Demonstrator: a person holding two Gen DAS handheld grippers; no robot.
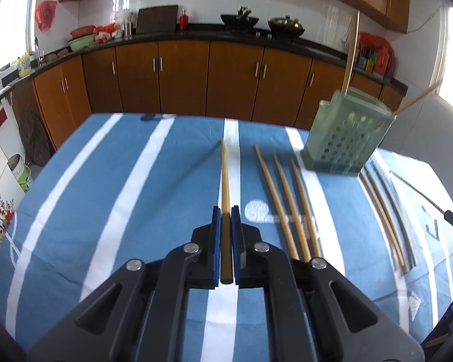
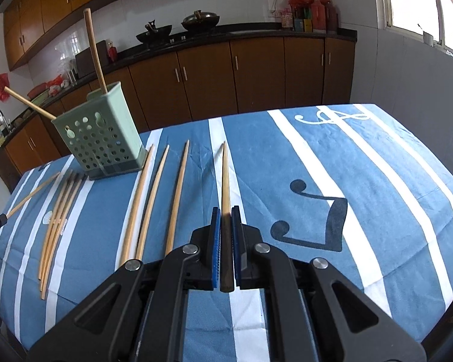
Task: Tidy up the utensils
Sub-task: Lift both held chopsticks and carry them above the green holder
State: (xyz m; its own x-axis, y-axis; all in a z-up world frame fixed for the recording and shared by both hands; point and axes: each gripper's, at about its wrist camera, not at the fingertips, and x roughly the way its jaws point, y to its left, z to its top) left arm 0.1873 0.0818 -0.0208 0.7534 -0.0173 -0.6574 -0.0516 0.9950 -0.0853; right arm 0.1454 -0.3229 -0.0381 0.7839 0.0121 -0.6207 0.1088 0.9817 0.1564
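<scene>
My left gripper (image 1: 225, 209) is shut on a wooden chopstick (image 1: 225, 175) that points forward over the blue striped cloth. My right gripper (image 2: 225, 210) is shut on another wooden chopstick (image 2: 225, 178), also pointing forward above the cloth. A pale green perforated utensil holder (image 1: 345, 137) stands on the table, right of the left gripper and left of the right one in the right wrist view (image 2: 101, 135). Two chopsticks stand tilted in it (image 2: 94, 51). Three loose chopsticks (image 1: 282, 199) lie beside the holder, and three more (image 2: 157, 199) show in the right wrist view.
The table wears a blue cloth with white stripes (image 1: 120, 187). A further bunch of chopsticks (image 2: 59, 220) lies at the left in the right wrist view. Brown kitchen cabinets (image 1: 181, 75) and a dark counter with woks stand behind the table.
</scene>
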